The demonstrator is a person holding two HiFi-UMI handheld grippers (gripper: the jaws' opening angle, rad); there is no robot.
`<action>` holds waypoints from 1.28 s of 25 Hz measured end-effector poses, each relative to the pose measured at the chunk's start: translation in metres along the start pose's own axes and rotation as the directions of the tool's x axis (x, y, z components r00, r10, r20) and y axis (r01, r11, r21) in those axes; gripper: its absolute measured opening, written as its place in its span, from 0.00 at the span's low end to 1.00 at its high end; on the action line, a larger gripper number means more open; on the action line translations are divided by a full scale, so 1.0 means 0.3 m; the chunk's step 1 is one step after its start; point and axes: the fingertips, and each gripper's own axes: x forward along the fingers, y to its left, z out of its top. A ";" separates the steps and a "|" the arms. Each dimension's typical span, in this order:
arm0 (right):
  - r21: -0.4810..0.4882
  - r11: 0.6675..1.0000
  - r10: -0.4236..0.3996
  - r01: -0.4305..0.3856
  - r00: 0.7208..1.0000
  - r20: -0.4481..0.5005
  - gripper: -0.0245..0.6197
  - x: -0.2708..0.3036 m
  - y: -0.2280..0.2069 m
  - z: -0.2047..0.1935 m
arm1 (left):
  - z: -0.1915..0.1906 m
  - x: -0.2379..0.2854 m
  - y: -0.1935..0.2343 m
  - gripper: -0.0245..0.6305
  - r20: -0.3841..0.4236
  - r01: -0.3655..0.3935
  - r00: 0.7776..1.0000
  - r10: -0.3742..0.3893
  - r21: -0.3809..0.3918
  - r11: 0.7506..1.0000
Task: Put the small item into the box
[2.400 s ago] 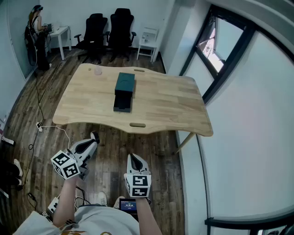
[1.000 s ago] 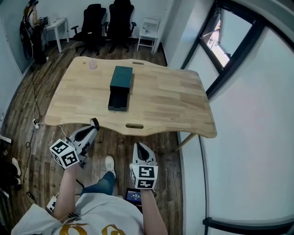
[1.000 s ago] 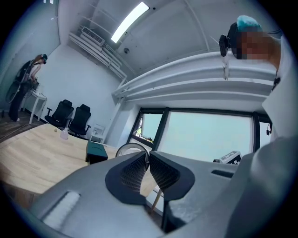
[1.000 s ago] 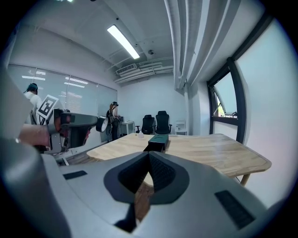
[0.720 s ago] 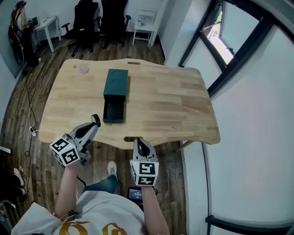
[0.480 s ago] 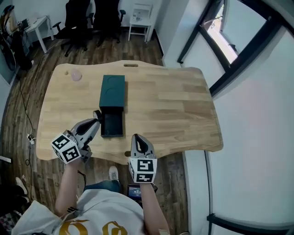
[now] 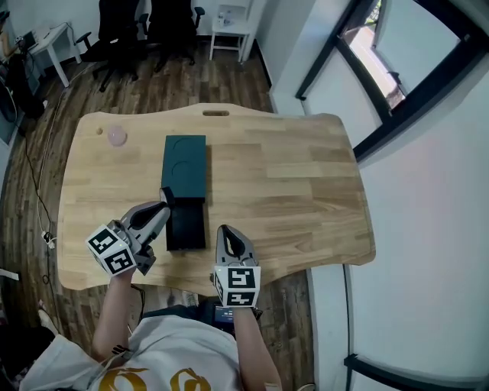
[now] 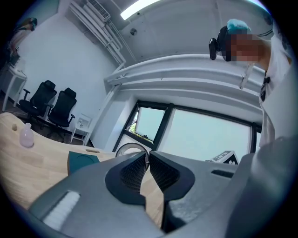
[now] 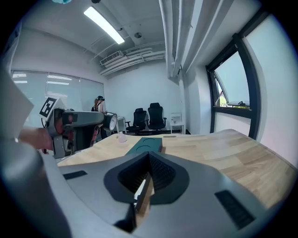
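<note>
A dark green box [image 7: 184,166] lies on the wooden table [image 7: 290,183], its drawer [image 7: 186,226] pulled out toward me and showing nothing inside. The small item, a pale pink thing [image 7: 117,137], sits near the table's far left corner. My left gripper [image 7: 163,200] hovers at the drawer's left edge, jaws shut with nothing between them. My right gripper [image 7: 227,231] is just right of the drawer's near end, also shut with nothing in it. The right gripper view shows the box [image 9: 146,146] and the pink item [image 9: 122,137] ahead. In the left gripper view the pink item [image 8: 26,137] is far left.
Black office chairs [image 7: 114,23] and a small white table [image 7: 229,19] stand beyond the table on the wood floor. A white wall and a dark-framed window [image 7: 397,84] run along the right. The table's near edge is under my forearms.
I have walked up to the table: it came from well ahead to right under my grippers. Both grippers now hang over its near part beside the drawer, still shut.
</note>
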 end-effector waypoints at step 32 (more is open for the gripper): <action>0.041 0.998 0.054 -0.051 0.995 -0.080 0.05 0.124 -0.028 -0.120 | -0.174 0.055 0.098 0.08 -0.079 -0.030 0.997 0.025 -0.060 0.998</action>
